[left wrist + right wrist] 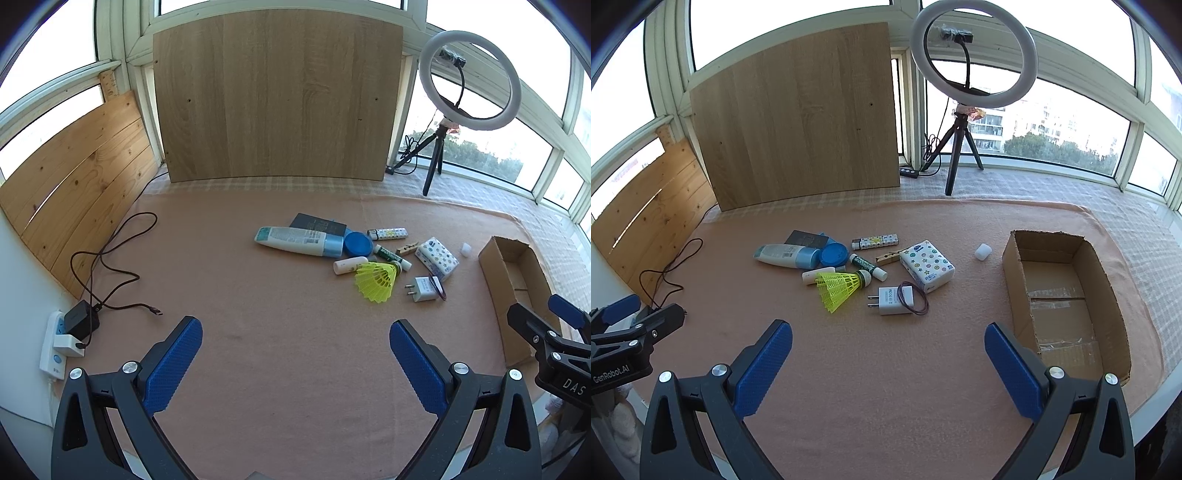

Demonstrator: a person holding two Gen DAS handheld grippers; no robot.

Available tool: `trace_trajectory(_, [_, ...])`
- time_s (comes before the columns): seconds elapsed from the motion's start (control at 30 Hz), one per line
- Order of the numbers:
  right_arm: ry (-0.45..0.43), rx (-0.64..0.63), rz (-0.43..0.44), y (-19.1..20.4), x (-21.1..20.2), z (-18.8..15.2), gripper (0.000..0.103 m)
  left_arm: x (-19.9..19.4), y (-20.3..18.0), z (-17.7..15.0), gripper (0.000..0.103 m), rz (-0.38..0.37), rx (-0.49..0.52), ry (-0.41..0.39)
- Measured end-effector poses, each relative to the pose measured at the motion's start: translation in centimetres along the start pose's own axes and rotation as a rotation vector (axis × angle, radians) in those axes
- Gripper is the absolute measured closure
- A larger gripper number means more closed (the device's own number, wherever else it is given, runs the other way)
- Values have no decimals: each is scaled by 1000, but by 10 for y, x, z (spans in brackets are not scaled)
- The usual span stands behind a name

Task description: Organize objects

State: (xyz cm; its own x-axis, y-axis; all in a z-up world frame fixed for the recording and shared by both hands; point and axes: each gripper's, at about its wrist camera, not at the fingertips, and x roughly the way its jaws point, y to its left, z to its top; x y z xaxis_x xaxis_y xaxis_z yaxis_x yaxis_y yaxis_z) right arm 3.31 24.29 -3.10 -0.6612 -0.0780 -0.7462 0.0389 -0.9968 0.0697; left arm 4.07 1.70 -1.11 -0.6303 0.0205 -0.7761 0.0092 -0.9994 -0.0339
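1. Right wrist view: the clutter lies mid-mat in one loose heap, with the box well apart to its right, open-topped and with nothing in it.
2. Nearest the right gripper are the charger, with a hair tie lying partly on it, and the yellow shuttlecock. Behind them sit the tissue pack, a clothespin, a lighter, small tubes, a blue lid, the lotion bottle and a dark booklet. A white cap lies alone between heap and box.
3. Both grippers hover over bare mat near the front edge, jaws spread wide, holding nothing; the left gripper points at the heap from farther left.
4. Nothing looks sorted yet, so the step in hand is likely a first pick. I would take the charger or the tissue pack with the right gripper: both are boxy, at the heap's rim, and closest to the box.
5. For the charger, close across its flat sides; the hair tie may come up with it or snag.
6. The shuttlecock's skirt should crush easily, so grip its cork end.
7. Open mat runs between heap and box; carry high enough to clear the box's ragged near wall.
8. The mat ends close behind the grippers, and a cable and power strip crowd the left side.
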Motion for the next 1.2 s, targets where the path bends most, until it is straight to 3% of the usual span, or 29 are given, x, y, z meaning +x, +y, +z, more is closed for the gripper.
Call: trace_trajectory(1.2, [55, -9, 13, -4, 47, 11, 0, 54, -7, 5, 1, 8, 0, 51])
